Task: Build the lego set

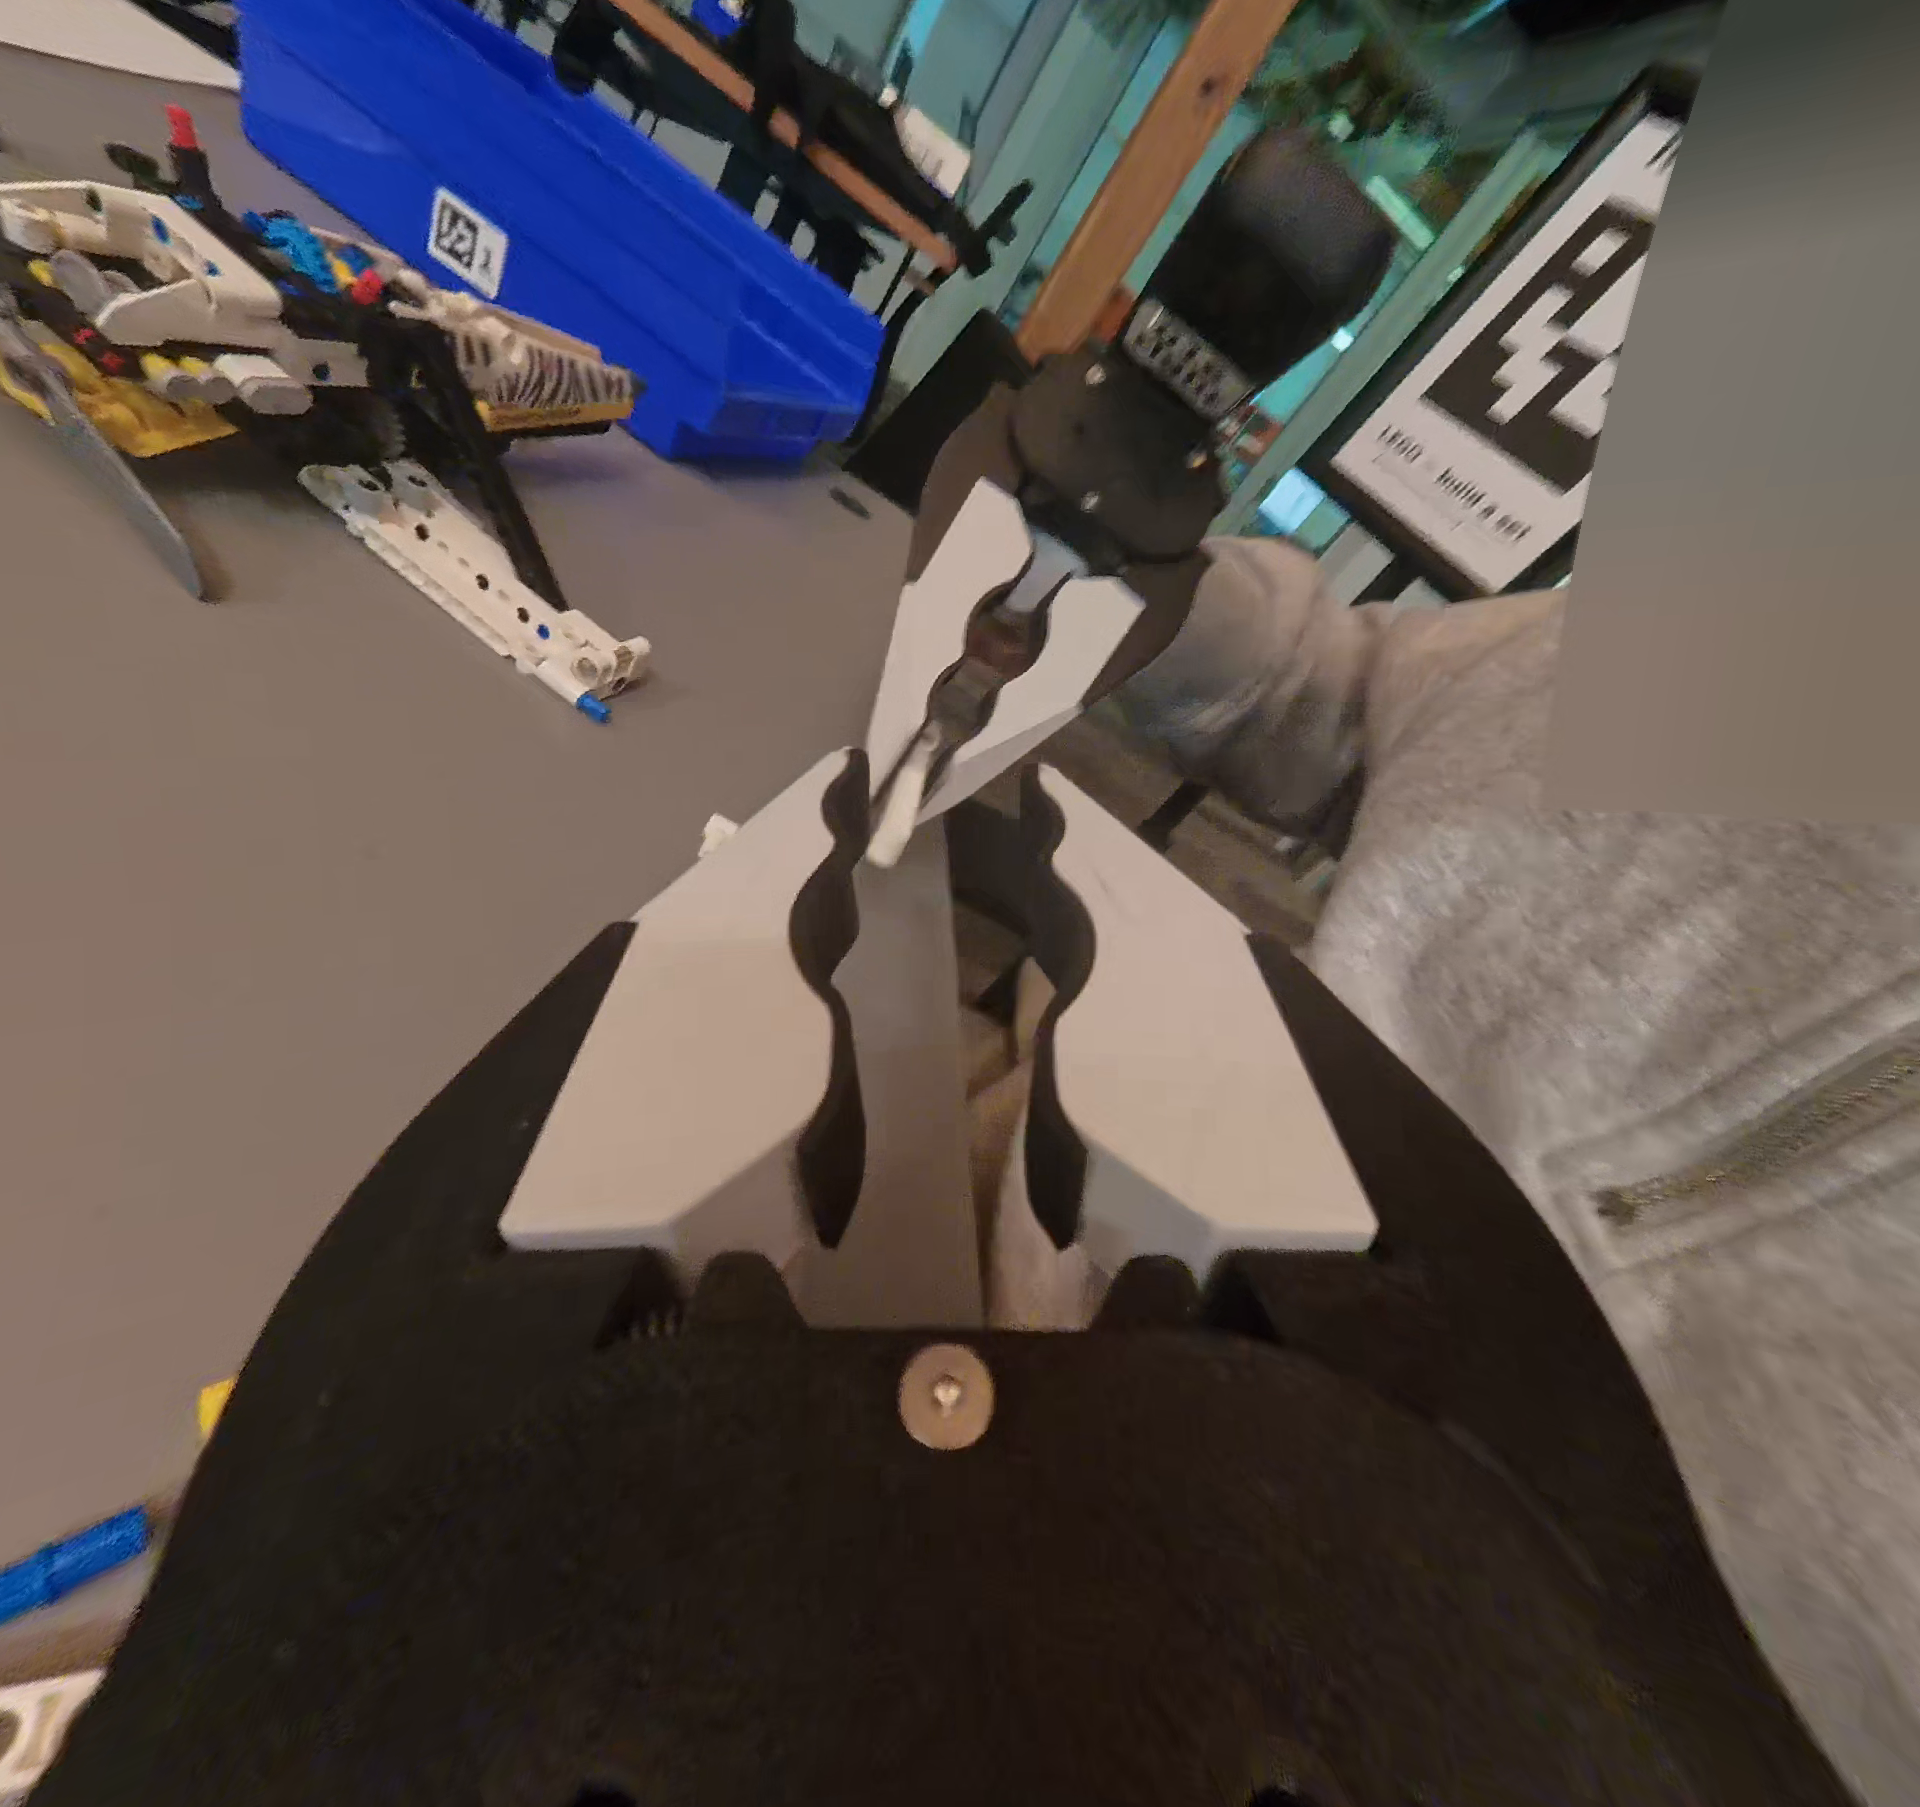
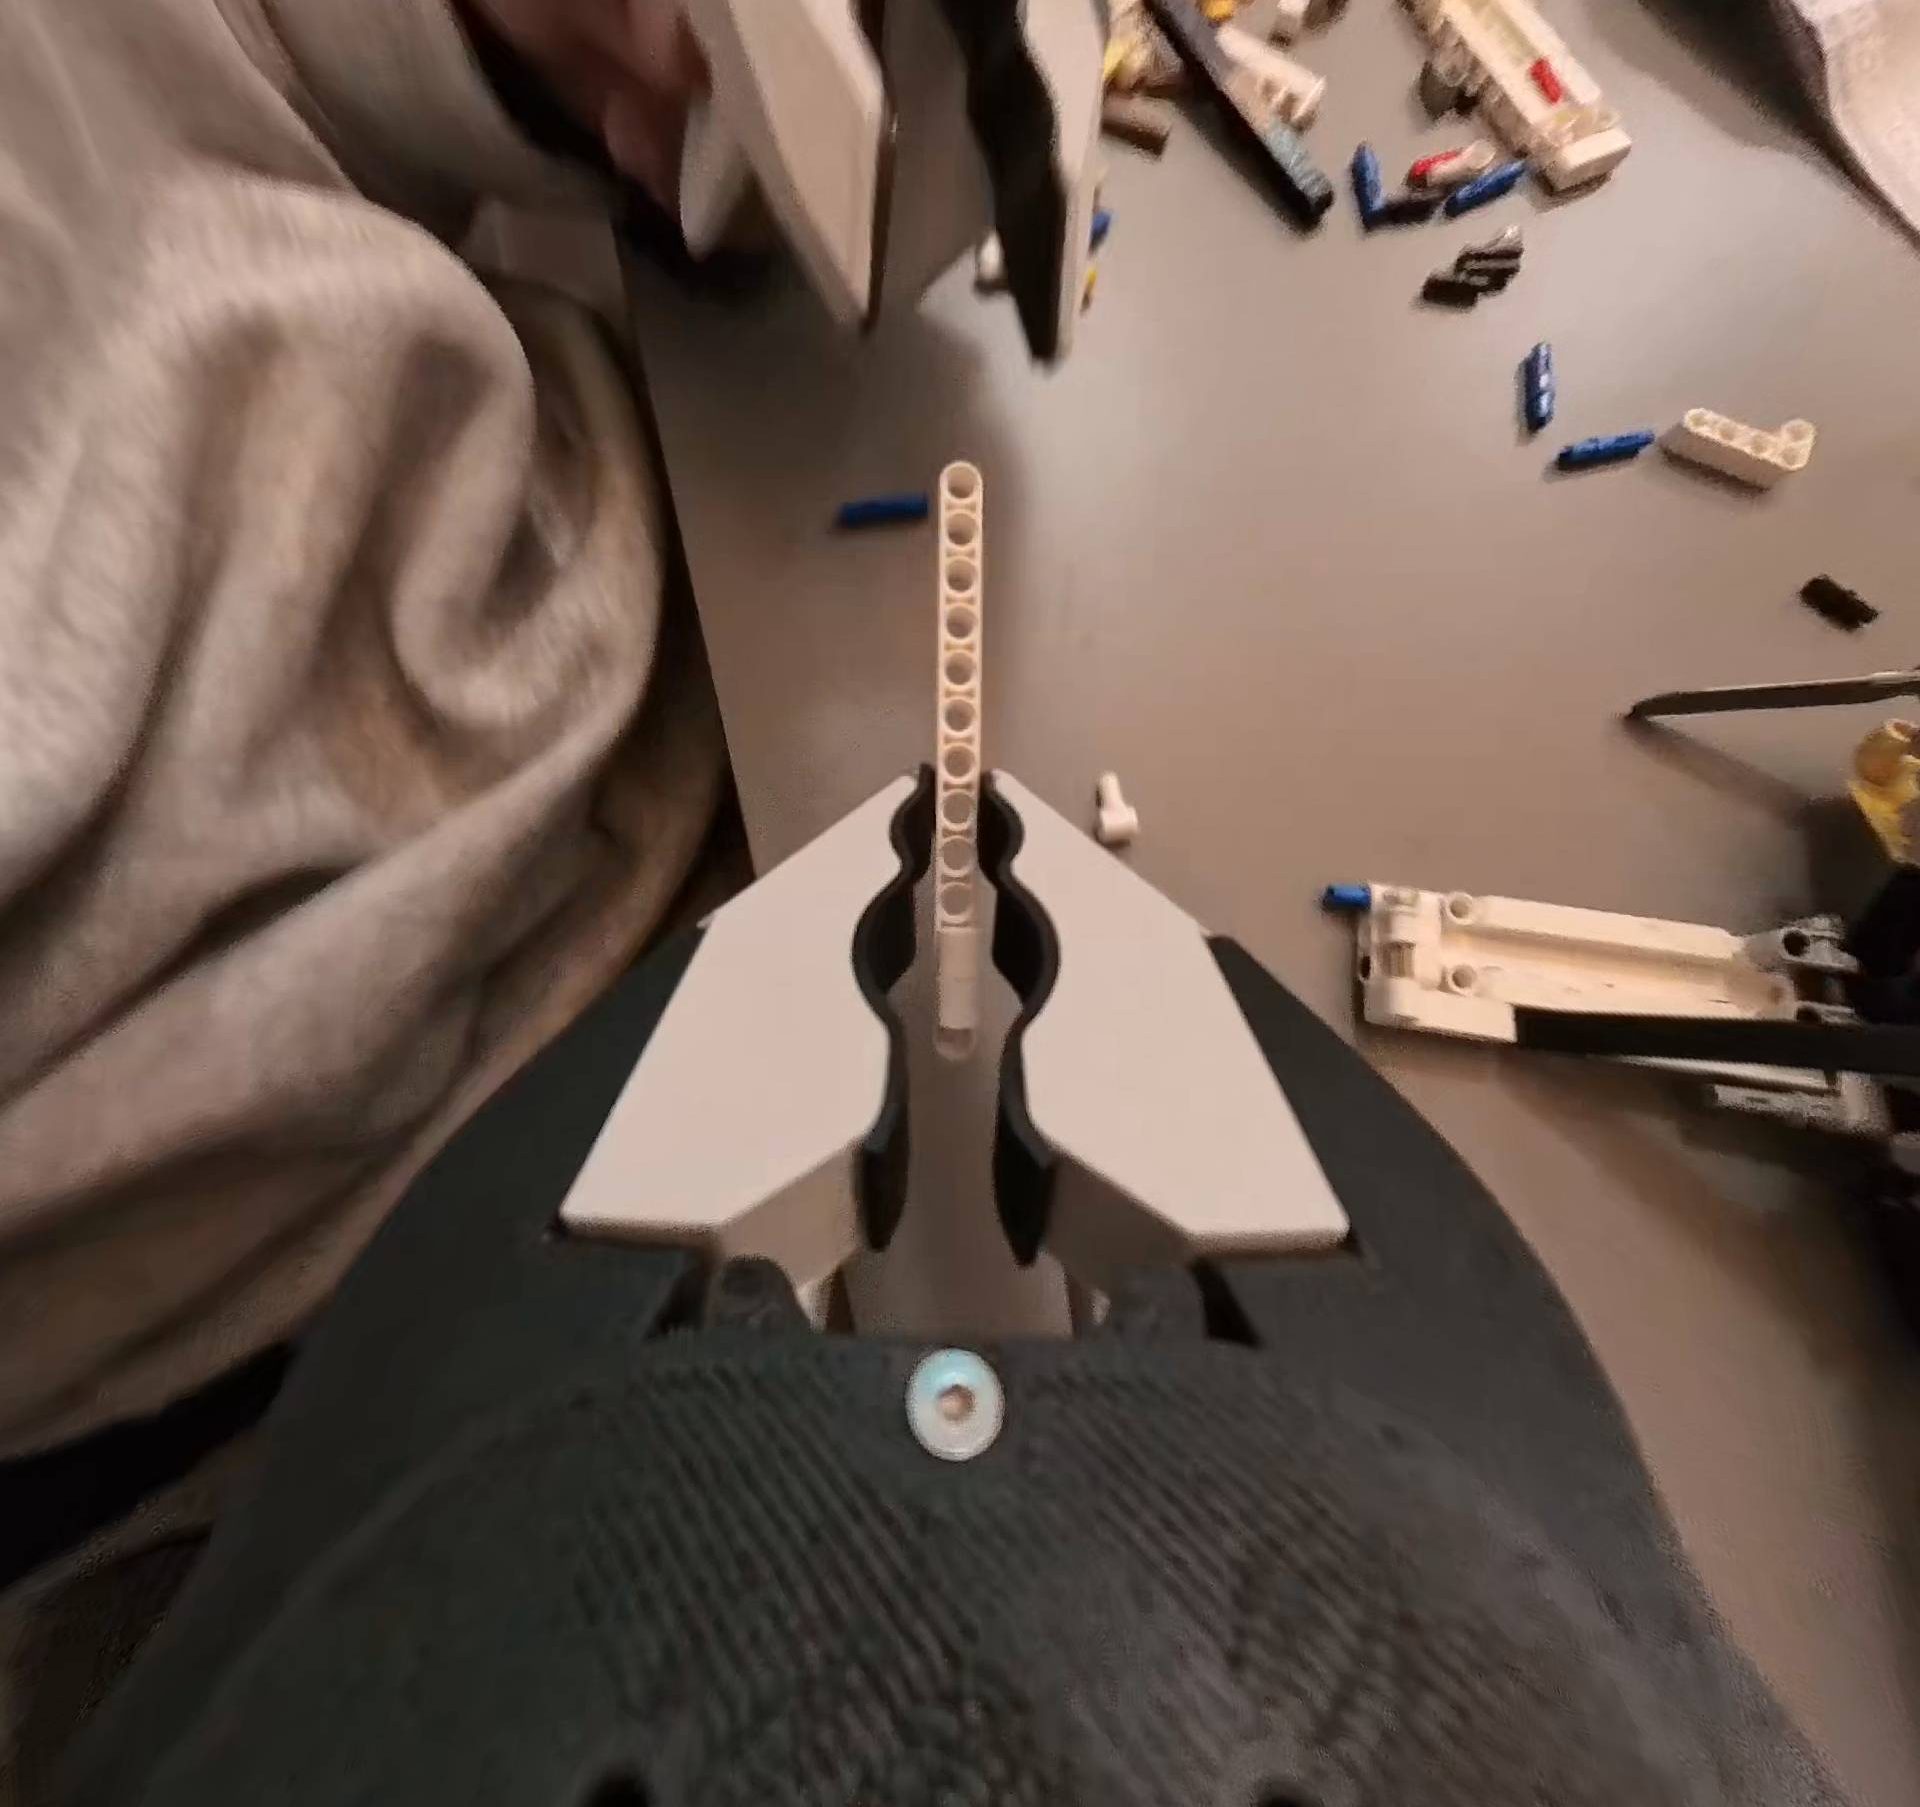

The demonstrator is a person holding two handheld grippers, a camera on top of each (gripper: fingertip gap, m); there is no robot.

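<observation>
My right gripper (image 2: 958, 783) is shut on a long white beam with holes (image 2: 961, 656), which sticks straight out past its fingertips. My left gripper (image 1: 948, 770) is open and empty. In the right wrist view it hangs above the beam's free end (image 2: 956, 323), blurred and a little apart from it. In the left wrist view the right gripper (image 1: 914, 770) faces mine, and the beam's end (image 1: 896, 817) lies just at my left fingertip. The partly built model (image 1: 260, 334) sits on the grey table (image 1: 312, 874) at the left, with a white arm (image 1: 468, 562) sticking out.
A blue bin (image 1: 540, 199) stands behind the model. Loose blue pins (image 2: 881, 510), a white L-beam (image 2: 1745, 443) and a white sub-assembly (image 2: 1507, 64) lie scattered on the table. The model's white arm (image 2: 1558, 957) is at the right. A person's grey sleeve (image 2: 260, 614) fills the left side. My hands' fingertips stand some 8 cm from each other. Left tips and right tips are each some 20 cm from the partly built model (image 1: 260, 334).
</observation>
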